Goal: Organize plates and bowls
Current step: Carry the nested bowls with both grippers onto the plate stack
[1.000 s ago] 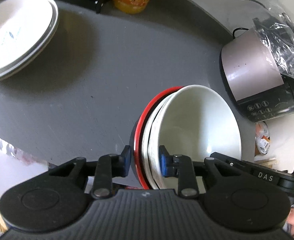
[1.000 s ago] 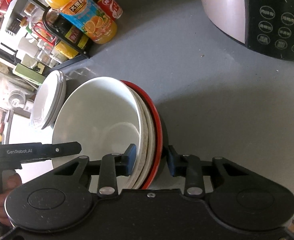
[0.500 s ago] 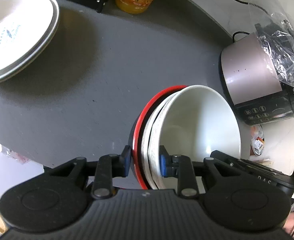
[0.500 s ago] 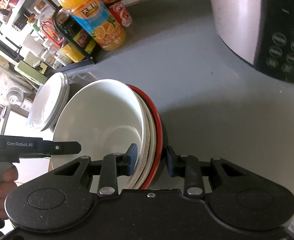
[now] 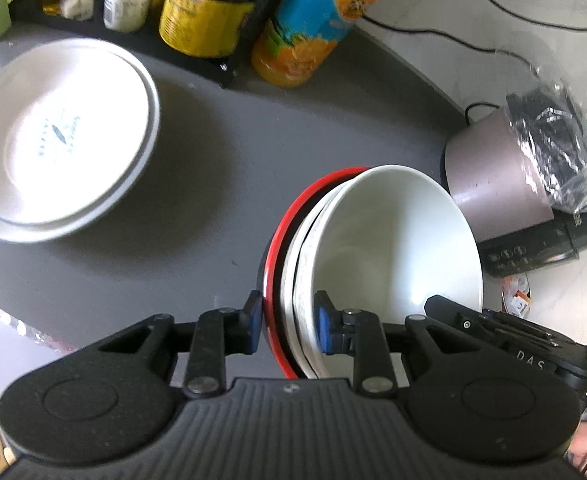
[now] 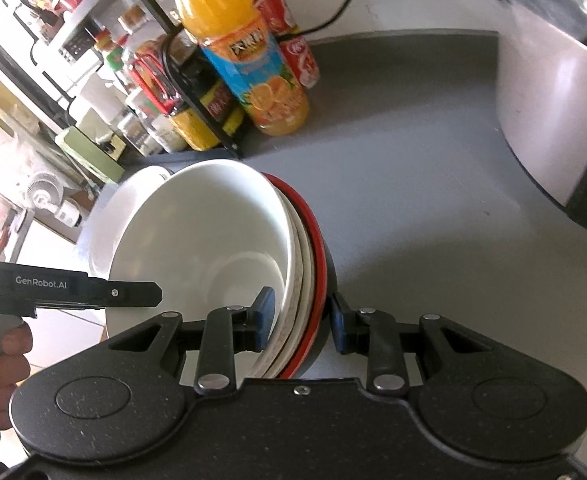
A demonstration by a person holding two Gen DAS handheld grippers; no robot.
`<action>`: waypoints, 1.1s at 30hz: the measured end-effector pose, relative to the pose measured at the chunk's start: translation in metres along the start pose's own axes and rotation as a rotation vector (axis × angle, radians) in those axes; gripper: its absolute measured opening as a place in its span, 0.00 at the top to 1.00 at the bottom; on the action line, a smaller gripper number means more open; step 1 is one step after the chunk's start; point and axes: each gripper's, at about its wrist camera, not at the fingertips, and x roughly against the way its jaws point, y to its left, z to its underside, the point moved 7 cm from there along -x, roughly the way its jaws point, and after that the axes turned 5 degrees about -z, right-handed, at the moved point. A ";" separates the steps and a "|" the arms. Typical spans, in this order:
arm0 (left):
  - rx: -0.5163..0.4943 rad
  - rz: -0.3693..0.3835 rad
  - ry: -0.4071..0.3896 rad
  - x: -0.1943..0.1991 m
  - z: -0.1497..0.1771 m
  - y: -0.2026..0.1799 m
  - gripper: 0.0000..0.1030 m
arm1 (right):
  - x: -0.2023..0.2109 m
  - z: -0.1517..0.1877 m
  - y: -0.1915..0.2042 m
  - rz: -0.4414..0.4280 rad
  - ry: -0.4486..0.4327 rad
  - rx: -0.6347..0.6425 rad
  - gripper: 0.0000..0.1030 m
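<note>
A nested stack of bowls [image 5: 389, 248], white ones inside a black bowl with a red rim, hangs above the grey counter, held from both sides. My left gripper [image 5: 287, 326] is shut on its near rim, one pad inside, one outside. My right gripper [image 6: 302, 322] is shut on the opposite rim of the bowl stack [image 6: 213, 240]. A stack of white plates [image 5: 57, 140] lies on the counter at the left; in the right wrist view the plates [image 6: 133, 184] peek out behind the bowls.
A rack of jars and cans [image 5: 197, 12] and an orange juice bottle [image 5: 313, 28] stand at the back; a cola can [image 6: 299, 60] is beside it. A rice cooker [image 5: 509, 184] under a plastic bag [image 5: 561, 136] stands at the right. The grey counter [image 5: 221, 184] lies below.
Both grippers have carried the bowl stack toward the back of the counter. The plates, bottle and rack now appear nearer; the grip is unchanged.
</note>
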 end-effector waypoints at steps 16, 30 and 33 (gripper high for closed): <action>0.015 -0.015 -0.048 0.038 -0.030 0.050 0.75 | -0.032 -0.033 0.061 -0.034 -0.043 0.047 0.72; 0.056 -0.034 -0.072 0.057 -0.058 0.099 0.75 | -0.068 -0.055 0.112 -0.052 -0.034 0.093 0.72; 0.067 -0.037 -0.080 0.060 -0.064 0.111 0.75 | -0.078 -0.060 0.123 -0.056 -0.030 0.105 0.72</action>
